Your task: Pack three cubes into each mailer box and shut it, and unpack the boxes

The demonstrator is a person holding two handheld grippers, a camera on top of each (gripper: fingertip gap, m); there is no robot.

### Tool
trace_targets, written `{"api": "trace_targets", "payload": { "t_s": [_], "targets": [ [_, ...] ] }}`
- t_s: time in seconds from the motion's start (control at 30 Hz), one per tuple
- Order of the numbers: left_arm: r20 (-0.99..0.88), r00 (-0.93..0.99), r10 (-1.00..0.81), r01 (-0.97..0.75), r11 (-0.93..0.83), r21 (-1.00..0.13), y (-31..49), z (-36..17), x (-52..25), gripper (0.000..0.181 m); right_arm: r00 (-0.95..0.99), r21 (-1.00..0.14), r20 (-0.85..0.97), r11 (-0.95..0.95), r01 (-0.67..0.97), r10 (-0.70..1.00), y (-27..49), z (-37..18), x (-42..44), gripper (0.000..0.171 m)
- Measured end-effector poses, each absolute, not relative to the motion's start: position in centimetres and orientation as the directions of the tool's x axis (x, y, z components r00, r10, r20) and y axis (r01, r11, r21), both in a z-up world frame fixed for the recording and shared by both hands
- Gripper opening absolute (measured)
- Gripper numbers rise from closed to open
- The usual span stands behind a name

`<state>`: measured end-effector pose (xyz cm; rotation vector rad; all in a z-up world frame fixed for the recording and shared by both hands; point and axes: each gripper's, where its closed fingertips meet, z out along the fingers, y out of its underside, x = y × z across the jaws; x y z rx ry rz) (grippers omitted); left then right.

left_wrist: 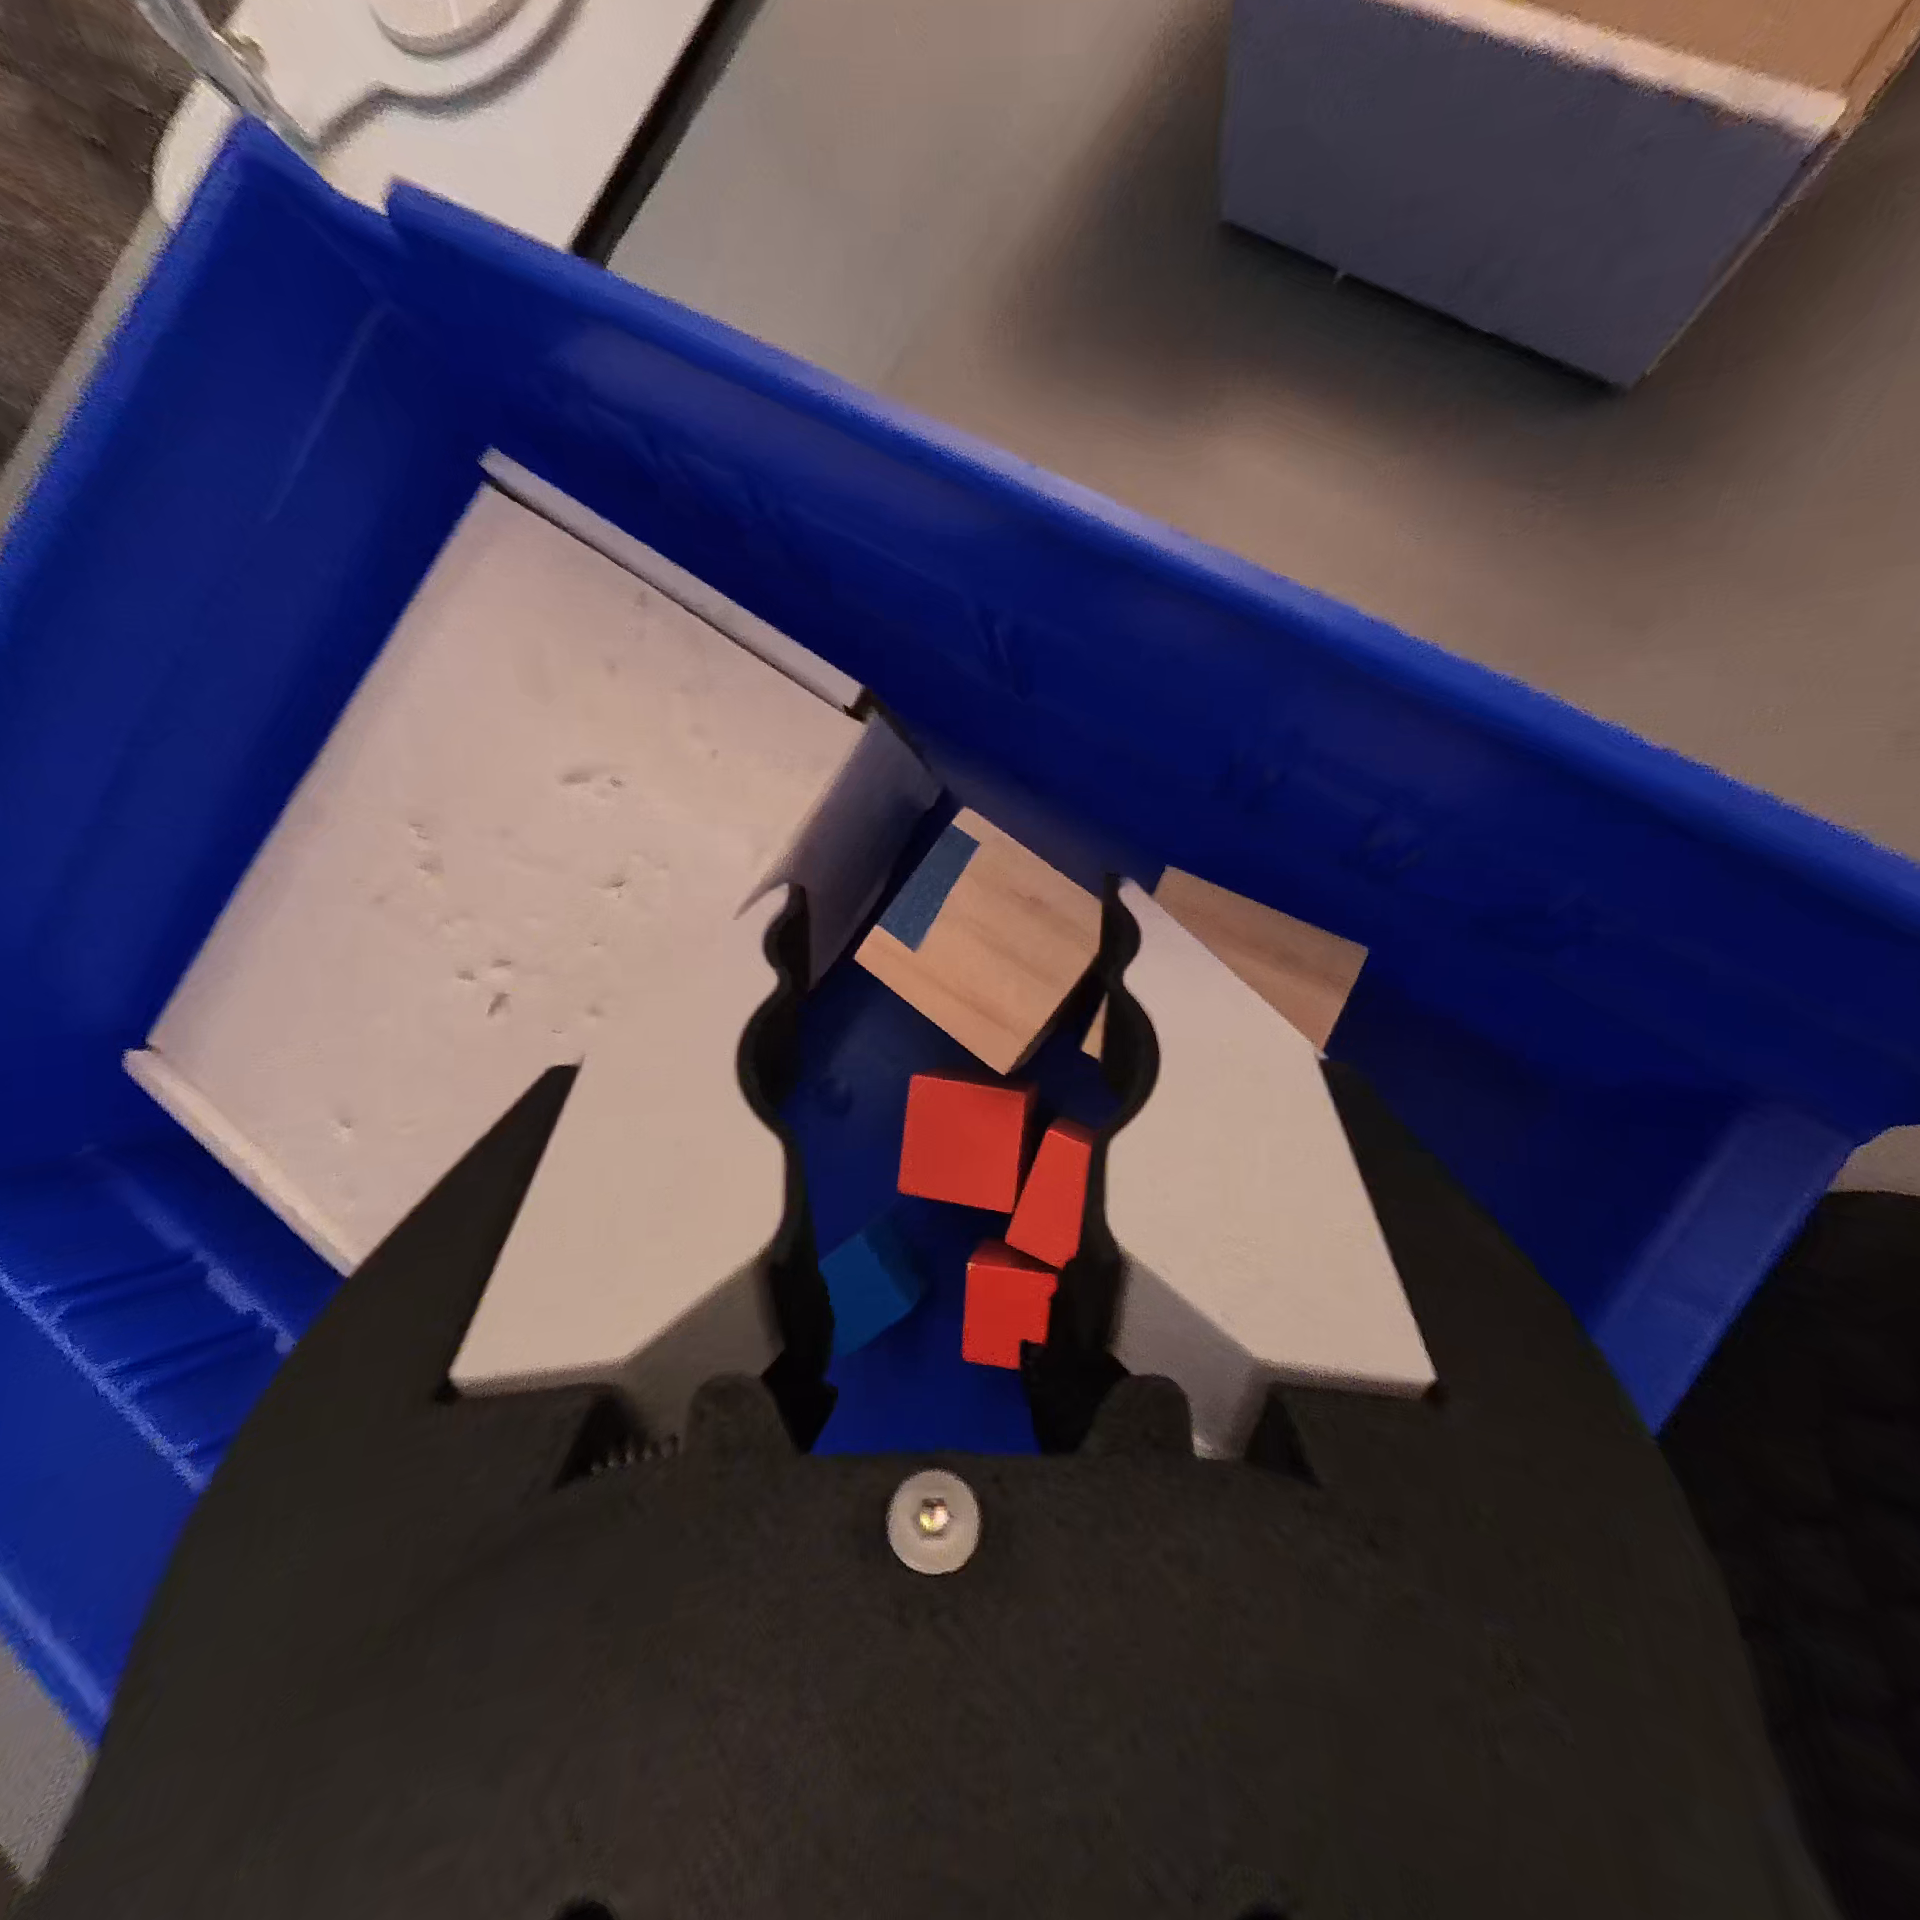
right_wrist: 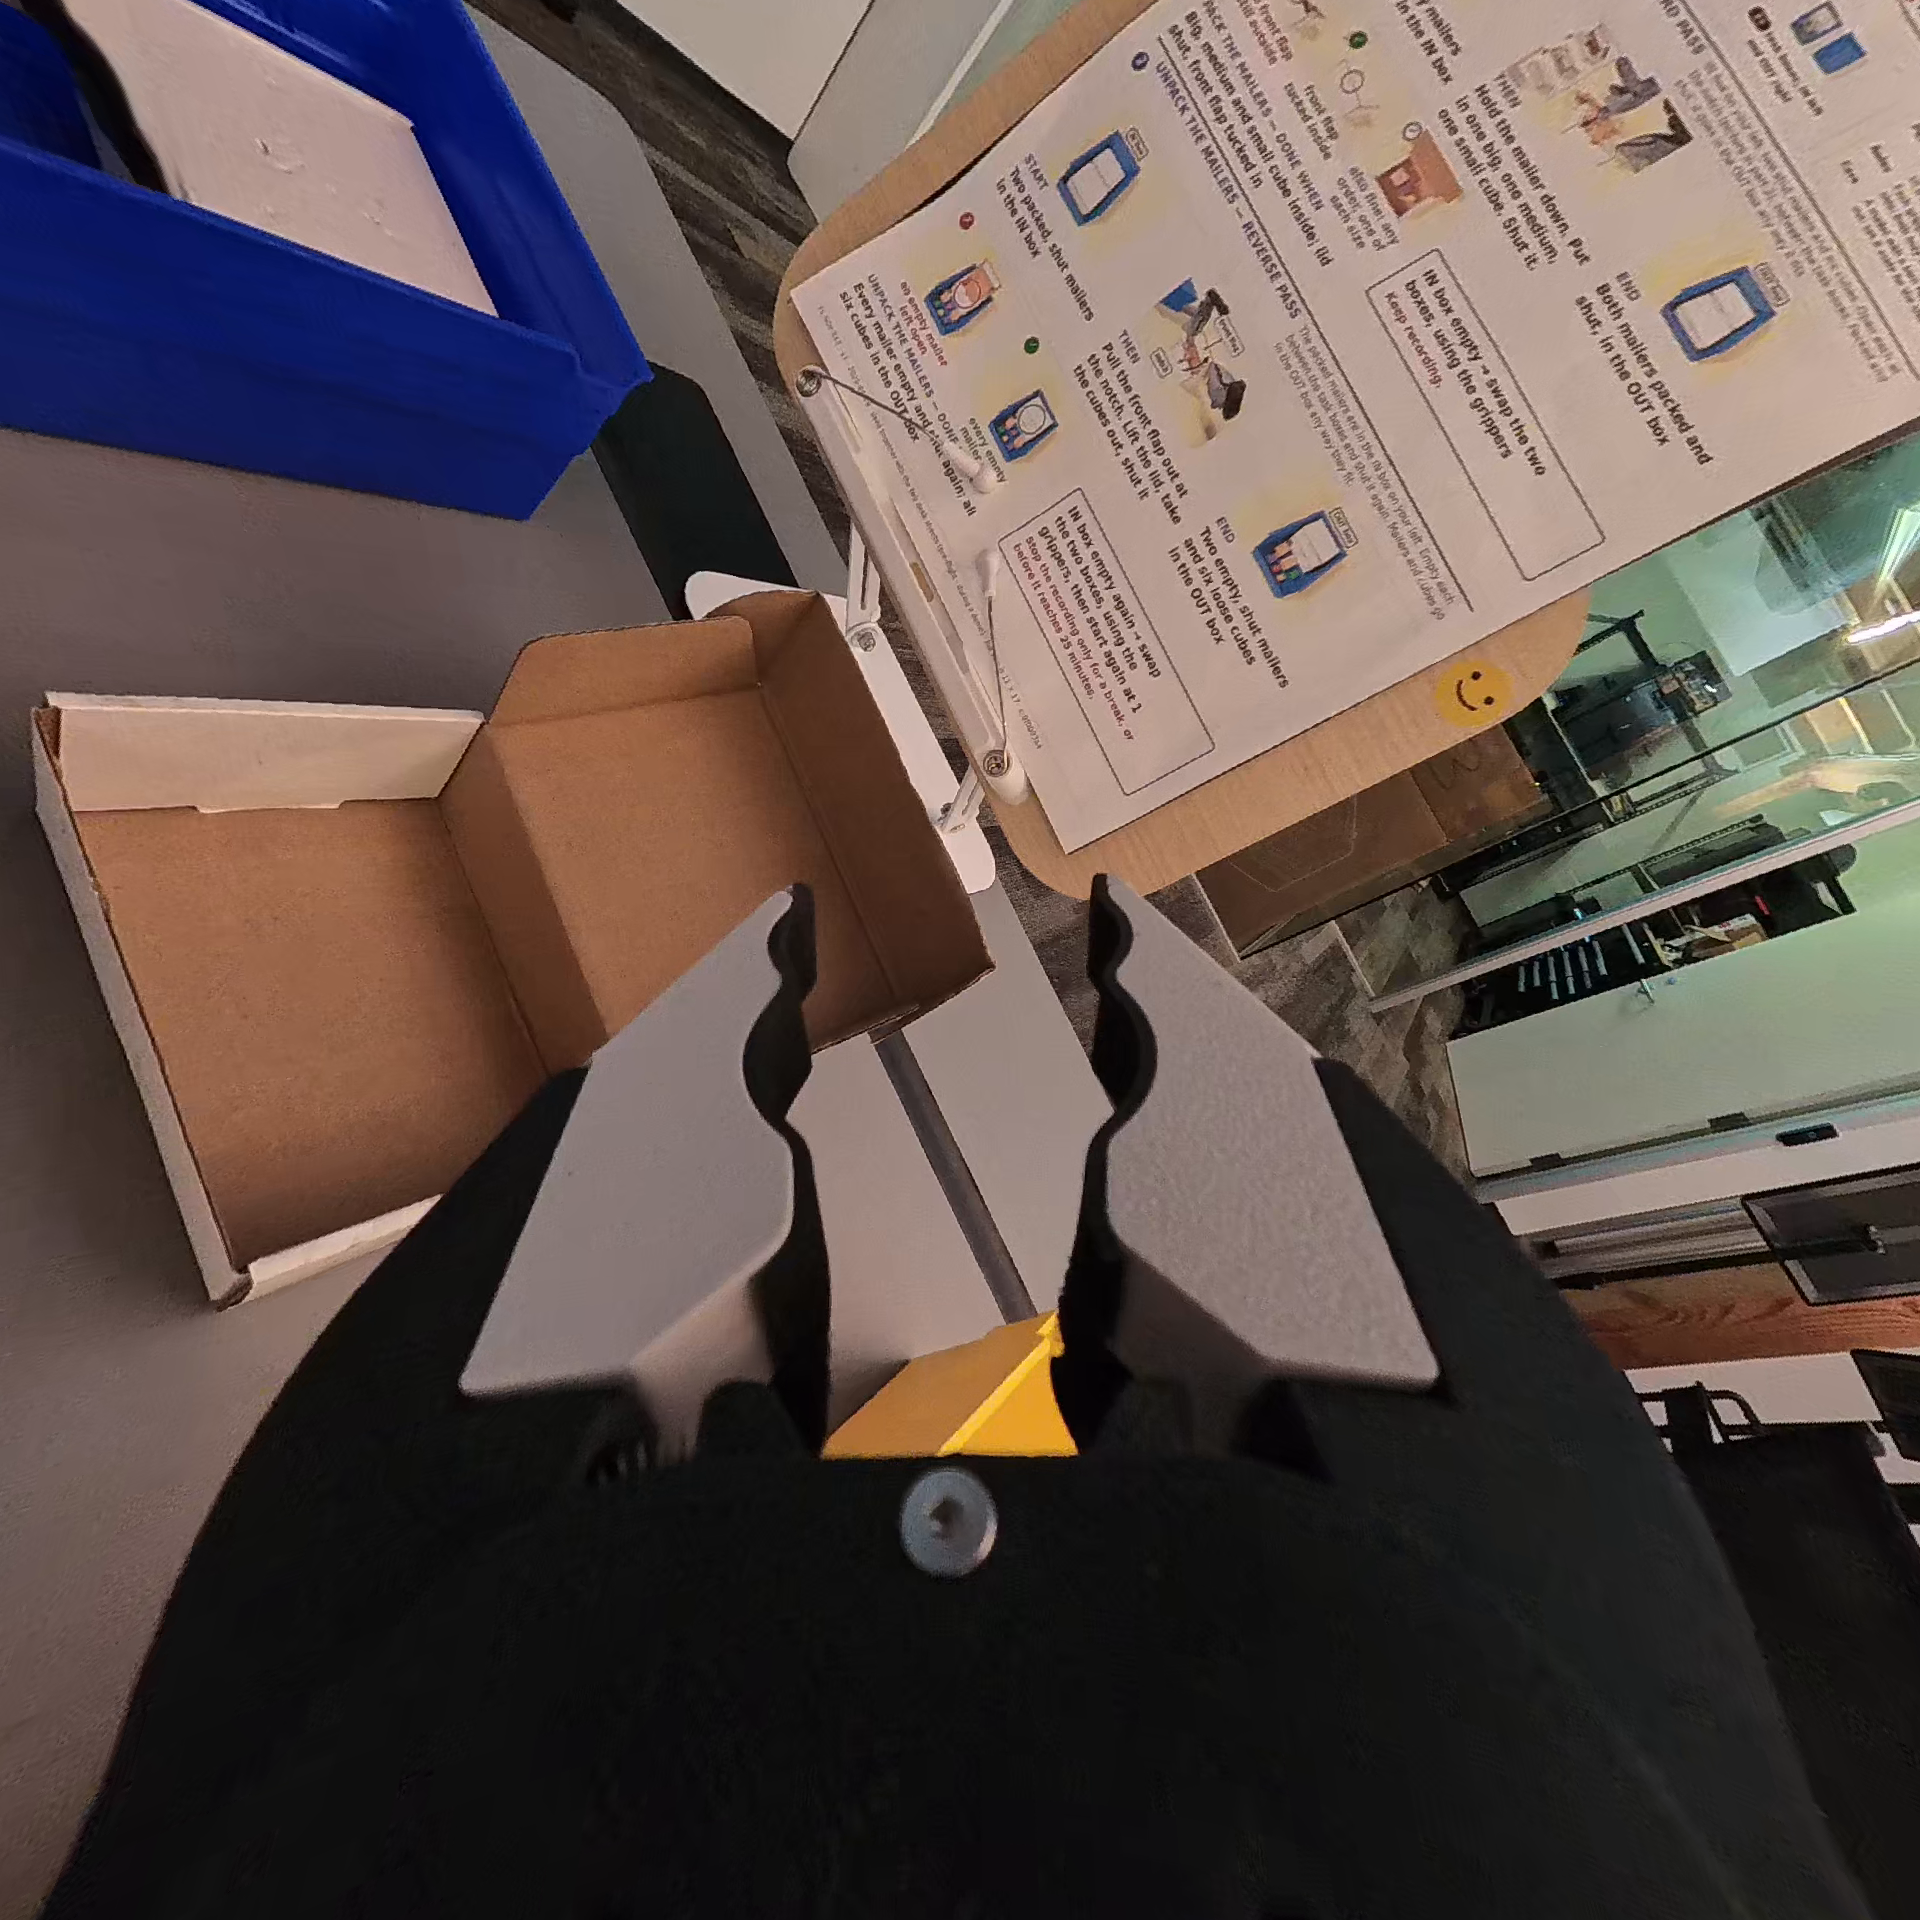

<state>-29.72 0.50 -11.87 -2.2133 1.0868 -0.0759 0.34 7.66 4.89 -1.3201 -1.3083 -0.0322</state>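
So the packing half looks to be underway. The biggest thing around is the blue bin [left_wrist: 1143, 644], and the left gripper [left_wrist: 951, 914] hangs right over its corner. A shut white mailer [left_wrist: 499, 831] lies flat in that bin, and squeezed beside it are the loose cubes: a big wooden cube [left_wrist: 987, 956] with a strip of blue tape, a second wooden one [left_wrist: 1268, 971] next to it, then three small red cubes [left_wrist: 966, 1143] and a small blue cube [left_wrist: 868, 1283] down on the bin floor. The left jaws are spread apart with nothing between them, straddling the big wooden cube from above.

Over on the grey table [right_wrist: 260, 561], the open mailer box [right_wrist: 312, 987] sits empty, lid folded back. The right gripper [right_wrist: 951, 904] hovers beside it, jaws parted at the tips, with a yellow cube [right_wrist: 966, 1397] showing deep down near the base; whether it's actually pinched there can't be told.

Best guess for the next move: the left one drops a bit lower and closes on that wooden cube squarely, since it sits tilted against the wall.
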Motion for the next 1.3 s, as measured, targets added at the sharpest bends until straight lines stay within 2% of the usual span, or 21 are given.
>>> {"api": "trace_targets", "payload": {
  "t_s": [0.17, 0.3, 0.67, 0.9, 1.13, 1.3],
  "targets": [
    [-0.17, 0.662, -0.73, -0.652, -0.449, -0.61, 0.3, -12.2, -29.7, 0.056, 0.35, -0.655, 0.695, 0.352, 0.669, 0.629, 7.6, 4.6, 0.3, 0.053],
    [-0.112, 0.67, -0.734, -0.621, -0.471, -0.627, 0.3, -12.7, -29.3, 0.049, 0.337, -0.647, 0.697, 0.354, 0.675, 0.633, 7.6, 4.2, 0.1, 0.053],
    [-0.044, 0.75, -0.66, -0.561, -0.599, -0.571, 0.4, -12.8, -30.7, 0.049, 0.321, -0.63, 0.706, 0.351, 0.693, 0.631, 7.7, 3.7, 0.1, 0.053],
    [-0.045, 0.715, -0.697, -0.582, -0.56, -0.59, 0.0, -12.9, -30.5, 0.055, 0.317, -0.626, 0.707, 0.351, 0.697, 0.632, 7.8, 3.6, 0.1, 0.053],
    [-0.018, 0.738, -0.674, -0.556, -0.593, -0.583, -0.4, -12.9, -31.8, 0.044, 0.306, -0.607, 0.719, 0.35, 0.714, 0.624, 8.0, 3.3, 0.2, 0.053],
    [-0.066, 0.734, -0.675, -0.594, -0.593, -0.543, -0.1, -13.8, -31.9, 0.052, 0.302, -0.604, 0.719, 0.349, 0.716, 0.626, 8.0, 3.1, 0.2, 0.053]
  ]
}}
